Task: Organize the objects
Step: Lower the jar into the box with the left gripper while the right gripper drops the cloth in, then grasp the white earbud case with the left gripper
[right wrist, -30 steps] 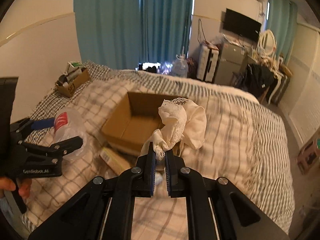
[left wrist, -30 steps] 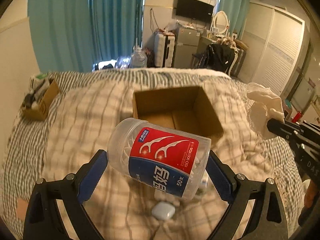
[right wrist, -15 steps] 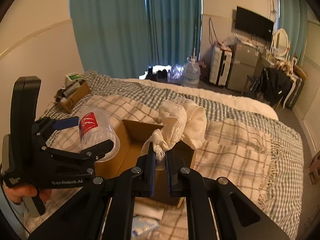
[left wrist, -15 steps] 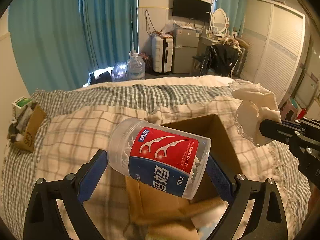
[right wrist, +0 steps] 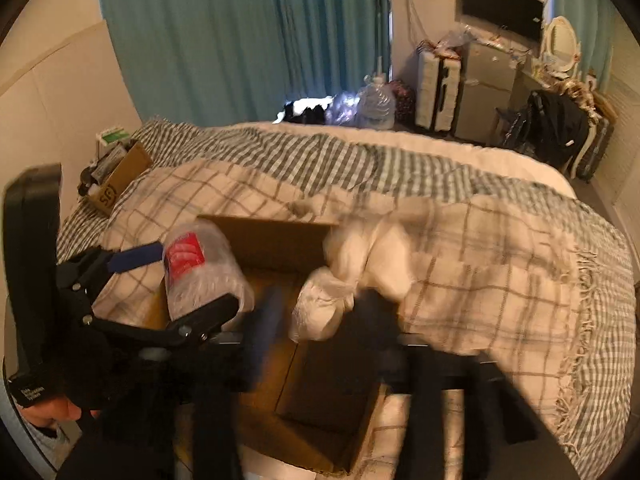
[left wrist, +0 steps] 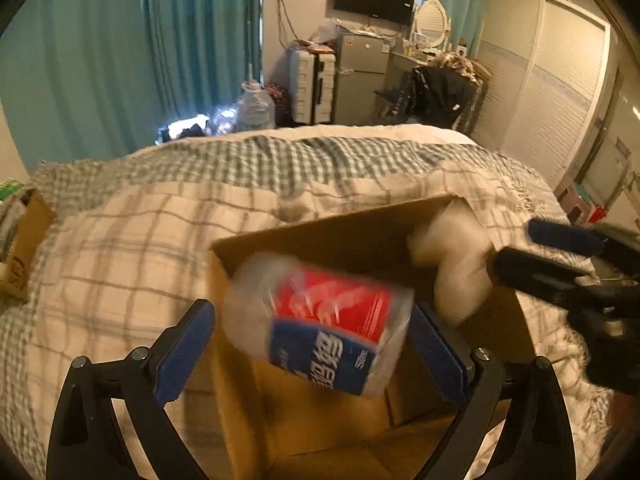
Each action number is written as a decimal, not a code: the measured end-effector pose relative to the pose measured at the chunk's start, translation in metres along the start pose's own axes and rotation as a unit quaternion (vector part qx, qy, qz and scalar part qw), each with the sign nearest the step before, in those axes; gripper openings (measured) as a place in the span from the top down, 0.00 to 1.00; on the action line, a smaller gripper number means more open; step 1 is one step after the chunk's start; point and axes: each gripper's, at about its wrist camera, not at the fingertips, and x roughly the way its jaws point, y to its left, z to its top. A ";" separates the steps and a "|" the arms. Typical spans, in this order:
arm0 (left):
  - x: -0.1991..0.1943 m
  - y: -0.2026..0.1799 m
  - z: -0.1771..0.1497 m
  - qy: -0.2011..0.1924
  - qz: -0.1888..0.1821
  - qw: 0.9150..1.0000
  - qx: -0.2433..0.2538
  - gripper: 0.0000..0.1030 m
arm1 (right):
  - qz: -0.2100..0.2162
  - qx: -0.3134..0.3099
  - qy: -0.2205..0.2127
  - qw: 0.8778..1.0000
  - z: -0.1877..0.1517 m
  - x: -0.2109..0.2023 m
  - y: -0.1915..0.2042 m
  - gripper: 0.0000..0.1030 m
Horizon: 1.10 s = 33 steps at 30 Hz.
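A clear floss-pick jar (left wrist: 320,320), its label red above and blue below with blurred white Chinese characters, is seen between the parted left tongs (left wrist: 312,344) over the cardboard box (left wrist: 304,236) on the bed (left wrist: 120,248). A white cloth (right wrist: 352,276) hangs blurred over the box between the opening right tongs (right wrist: 320,320). "SF" is printed on a second carton (right wrist: 116,188).

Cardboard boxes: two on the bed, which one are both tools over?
The big open box mid-bed, on the plaid blanket; floss jar and white cloth hang over it. The other, small box sits far off by the wall, stuffed with clutter.
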 end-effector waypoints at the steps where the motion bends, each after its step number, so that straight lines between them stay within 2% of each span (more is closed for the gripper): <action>1: -0.006 0.002 0.000 -0.004 0.007 1.000 -0.001 0.01 | -0.001 0.001 -0.007 1.000 0.001 -0.009 -0.001 0.39; 4: -0.030 0.007 0.004 -0.015 0.009 1.000 -0.011 0.00 | -0.010 -0.001 -0.021 1.000 0.005 -0.035 0.002 0.35; 10: -0.105 0.011 0.004 -0.056 0.012 0.998 -0.023 0.00 | -0.031 -0.009 -0.053 0.998 0.000 -0.112 0.013 0.35; 16: -0.170 0.006 -0.017 -0.083 0.021 0.996 -0.033 0.00 | -0.039 -0.015 -0.073 0.996 -0.022 -0.172 0.027 0.34; 19: -0.186 0.007 -0.036 -0.087 0.030 0.995 -0.042 0.00 | -0.047 -0.021 -0.077 0.996 -0.041 -0.193 0.035 0.31; 25: -0.176 0.006 -0.084 -0.064 0.043 0.995 -0.061 0.00 | -0.074 -0.036 -0.068 0.994 -0.087 -0.197 0.047 0.29; 30: -0.141 -0.002 -0.131 -0.032 0.068 0.996 -0.053 0.00 | -0.072 -0.024 -0.043 0.996 -0.131 -0.159 0.049 0.29; 33: -0.118 -0.003 -0.157 -0.009 0.076 0.996 -0.050 0.00 | -0.066 -0.011 -0.012 0.998 -0.160 -0.127 0.046 0.29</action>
